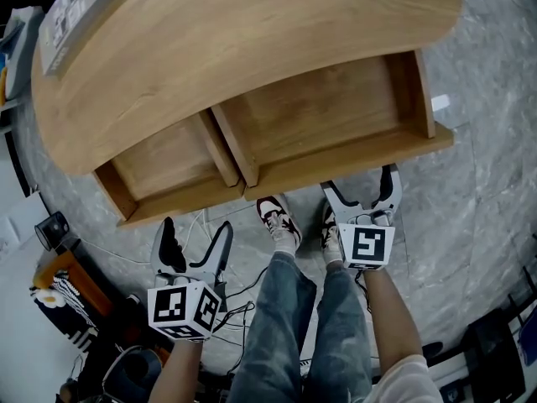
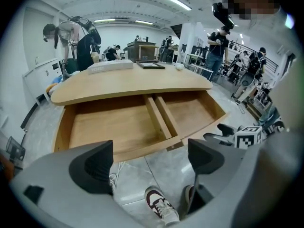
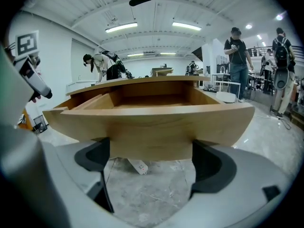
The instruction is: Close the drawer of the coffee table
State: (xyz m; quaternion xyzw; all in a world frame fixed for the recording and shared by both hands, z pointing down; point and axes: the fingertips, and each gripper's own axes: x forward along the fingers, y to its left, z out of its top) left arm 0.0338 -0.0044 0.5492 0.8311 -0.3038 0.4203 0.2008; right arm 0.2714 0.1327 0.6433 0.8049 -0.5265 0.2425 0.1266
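Over marble floor (image 1: 487, 99), the right tool (image 1: 359, 187) gapes empty just before the open drawer (image 1: 352, 159).

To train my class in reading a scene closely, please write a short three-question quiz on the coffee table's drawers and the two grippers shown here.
1. True or false: the left drawer and the right drawer of the coffee table are both pulled out.
2. Which is closer to a drawer front? A) left gripper B) right gripper
3. Fill in: the jaws of both grippers stand ____.
Key: 1 true; 2 B; 3 apart.
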